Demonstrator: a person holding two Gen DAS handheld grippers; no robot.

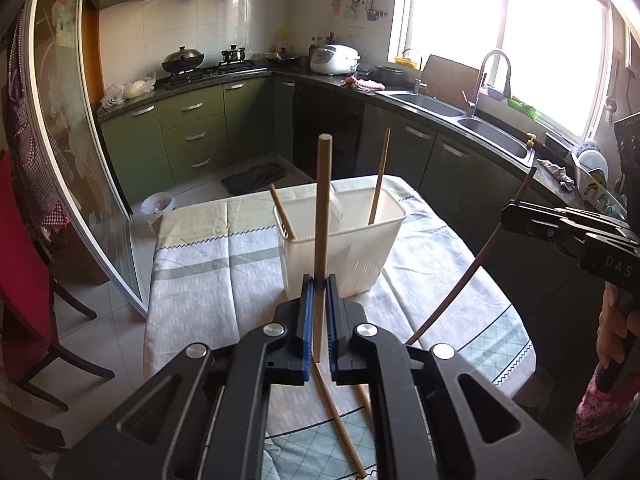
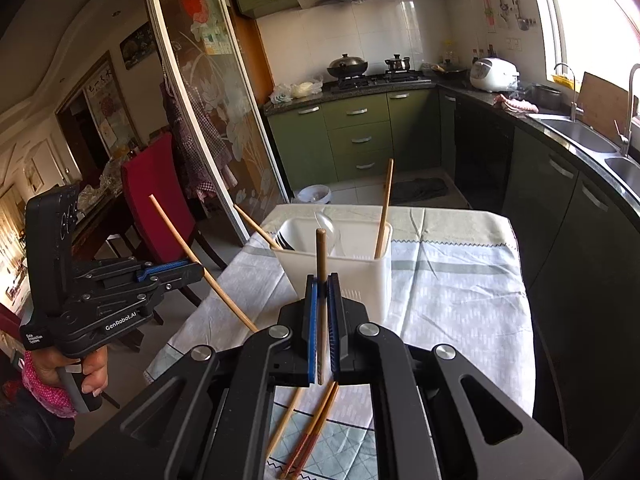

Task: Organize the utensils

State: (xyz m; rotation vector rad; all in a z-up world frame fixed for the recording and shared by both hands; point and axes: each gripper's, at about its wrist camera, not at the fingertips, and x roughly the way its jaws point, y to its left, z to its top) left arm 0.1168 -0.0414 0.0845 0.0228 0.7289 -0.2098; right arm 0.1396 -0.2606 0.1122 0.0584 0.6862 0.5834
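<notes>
My left gripper (image 1: pixel 319 280) is shut on a pale wooden chopstick (image 1: pixel 323 200) that stands upright above the table. My right gripper (image 2: pixel 322 279) is shut on a darker chopstick (image 2: pixel 321 252), also upright. Just beyond both grippers a white plastic utensil holder (image 1: pixel 348 256) (image 2: pixel 352 276) stands on the clothed table (image 1: pixel 208 280). Two chopsticks (image 1: pixel 380 176) (image 1: pixel 282 212) lean in the holder, and a clear spoon (image 2: pixel 326 220) shows inside. Each wrist view shows the other gripper from the side, the right gripper (image 1: pixel 506 216) and the left gripper (image 2: pixel 199 270), each holding its stick slanted. Loose chopsticks (image 2: pixel 310 432) (image 1: pixel 340 424) lie on the cloth below the grippers.
A red chair (image 2: pixel 156 200) and a glass sliding door (image 2: pixel 208 120) stand left of the table. Green cabinets with a sink (image 1: pixel 492 136) run along the right. A white bin (image 1: pixel 157 203) and a dark mat (image 1: pixel 256 178) lie on the floor beyond the table.
</notes>
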